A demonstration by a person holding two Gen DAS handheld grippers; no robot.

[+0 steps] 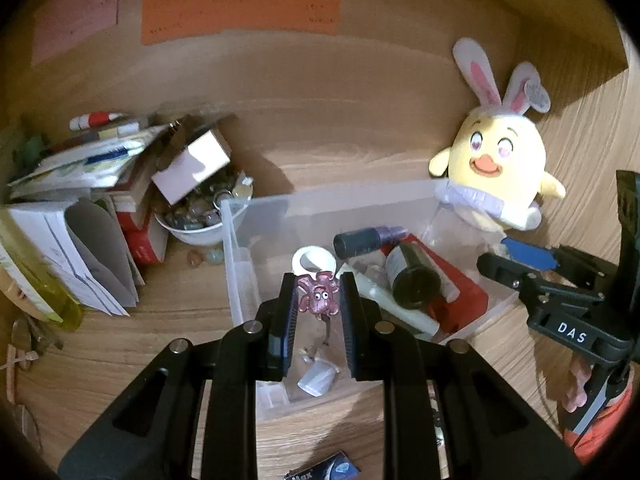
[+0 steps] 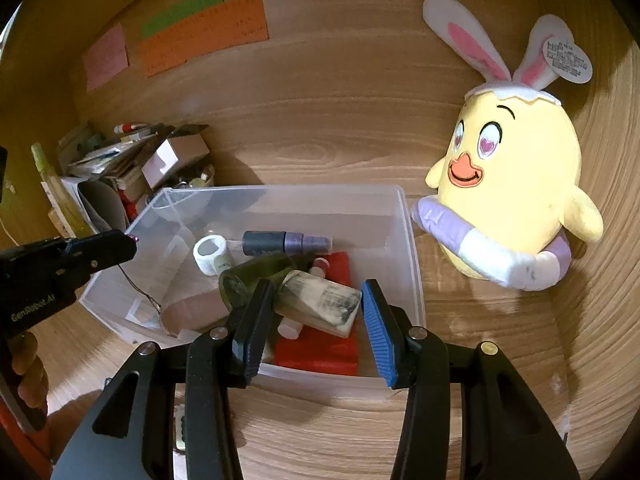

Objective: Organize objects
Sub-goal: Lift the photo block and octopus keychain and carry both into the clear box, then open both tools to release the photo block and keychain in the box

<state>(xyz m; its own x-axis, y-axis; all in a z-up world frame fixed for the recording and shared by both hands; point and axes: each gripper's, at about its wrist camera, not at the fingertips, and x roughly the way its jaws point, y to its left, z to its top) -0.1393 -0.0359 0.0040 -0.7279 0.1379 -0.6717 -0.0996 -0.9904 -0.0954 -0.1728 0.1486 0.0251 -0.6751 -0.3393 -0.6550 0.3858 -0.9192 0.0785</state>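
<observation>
While the left hand-held gripper pinches a pink octopus charm over the clear bin, the right hand-held gripper gapes empty.

The left gripper is pinching a pink octopus charm over the clear plastic bin, with bottles and a tape roll lying inside. A yellow bunny-eared plush is sitting far right; the right gripper is showing at the right edge
</observation>
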